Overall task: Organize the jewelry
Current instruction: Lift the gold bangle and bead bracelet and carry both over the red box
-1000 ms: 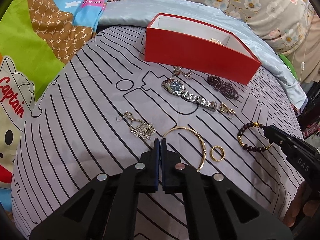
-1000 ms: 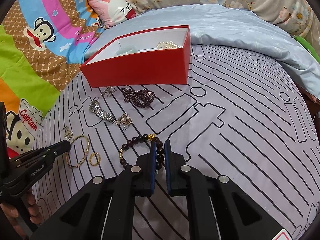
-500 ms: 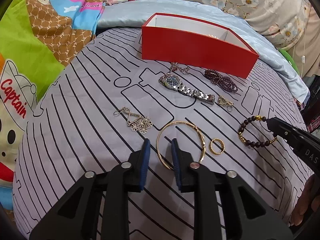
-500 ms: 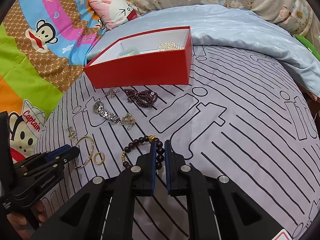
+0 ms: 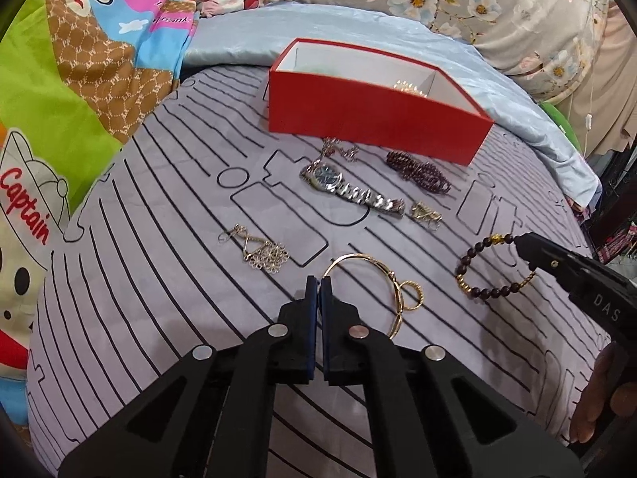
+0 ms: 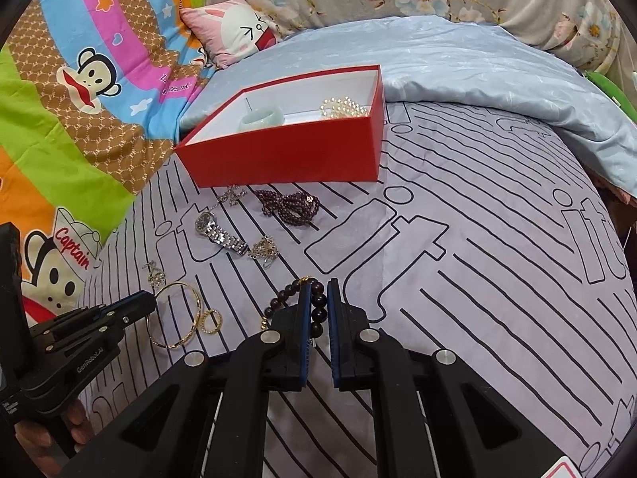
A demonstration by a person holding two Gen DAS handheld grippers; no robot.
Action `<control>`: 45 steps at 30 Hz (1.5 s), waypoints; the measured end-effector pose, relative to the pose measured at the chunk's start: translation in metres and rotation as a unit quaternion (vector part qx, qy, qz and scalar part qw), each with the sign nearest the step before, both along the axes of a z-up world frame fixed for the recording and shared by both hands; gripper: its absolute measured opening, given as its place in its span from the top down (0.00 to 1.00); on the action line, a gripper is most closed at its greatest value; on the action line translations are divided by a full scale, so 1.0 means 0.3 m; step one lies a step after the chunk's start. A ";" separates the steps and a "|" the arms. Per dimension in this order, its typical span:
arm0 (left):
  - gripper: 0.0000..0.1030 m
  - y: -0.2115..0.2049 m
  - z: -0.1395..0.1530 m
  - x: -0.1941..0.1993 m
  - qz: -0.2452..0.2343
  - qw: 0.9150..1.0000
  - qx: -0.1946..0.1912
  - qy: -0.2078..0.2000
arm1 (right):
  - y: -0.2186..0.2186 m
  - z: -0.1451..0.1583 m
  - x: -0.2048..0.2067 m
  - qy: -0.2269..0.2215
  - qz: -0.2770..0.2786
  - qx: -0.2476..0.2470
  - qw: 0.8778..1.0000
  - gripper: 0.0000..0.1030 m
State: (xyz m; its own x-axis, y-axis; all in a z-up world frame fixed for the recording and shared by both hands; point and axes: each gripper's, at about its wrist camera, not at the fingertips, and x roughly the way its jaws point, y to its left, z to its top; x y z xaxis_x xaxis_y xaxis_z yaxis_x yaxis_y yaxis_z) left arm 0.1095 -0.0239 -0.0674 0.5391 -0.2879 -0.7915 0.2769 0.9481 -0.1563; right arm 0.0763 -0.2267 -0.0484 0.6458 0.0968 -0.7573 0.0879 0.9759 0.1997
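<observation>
My left gripper (image 5: 319,281) (image 6: 149,302) is shut on the left rim of a thin gold bangle (image 5: 392,279) (image 6: 195,302) that lies on the grey lined sheet. A small gold ring (image 5: 412,296) lies against the bangle's right side. My right gripper (image 6: 318,285) (image 5: 519,241) is shut on a dark bead bracelet (image 6: 318,310) (image 5: 466,259), with beads showing between its pads. The open red box (image 5: 374,119) (image 6: 286,155) stands at the far side. It holds a pale jade bangle (image 6: 260,117) and a pearl bracelet (image 6: 342,107).
Between the grippers and the box lie a steel watch (image 5: 350,191), a purple bead strand (image 5: 418,171), a flower pendant (image 5: 262,253), a small gold charm (image 5: 426,213) and a silver piece (image 5: 338,149). A blue quilt (image 6: 458,63) lies behind. A cartoon blanket (image 6: 71,111) covers the left.
My left jaws opened over the bangle's left rim, then shut on it, and the bangle shifted slightly. The right gripper stayed shut on the bead bracelet.
</observation>
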 end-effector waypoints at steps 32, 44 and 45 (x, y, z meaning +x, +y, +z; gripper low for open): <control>0.99 -0.085 0.334 0.360 0.000 0.995 -0.032 -0.099 | -0.017 0.370 0.248 -0.105 0.041 -0.053 0.992 0.93; 0.99 -0.157 0.275 0.611 0.005 0.995 -0.022 -0.098 | 0.022 0.319 0.562 -0.095 0.064 -0.042 0.993 0.93; 0.99 -0.162 0.264 0.625 0.005 0.995 -0.019 -0.096 | 0.023 0.304 0.578 -0.091 0.066 -0.040 0.993 0.93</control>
State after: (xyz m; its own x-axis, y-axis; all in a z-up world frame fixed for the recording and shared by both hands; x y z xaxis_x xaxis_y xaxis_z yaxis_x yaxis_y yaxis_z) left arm 0.2969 -0.0724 0.0120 0.6828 -0.3091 -0.6620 0.2954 0.9455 -0.1368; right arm 0.2498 -0.2197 0.0427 0.7580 0.1334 -0.6385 -0.0712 0.9899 0.1224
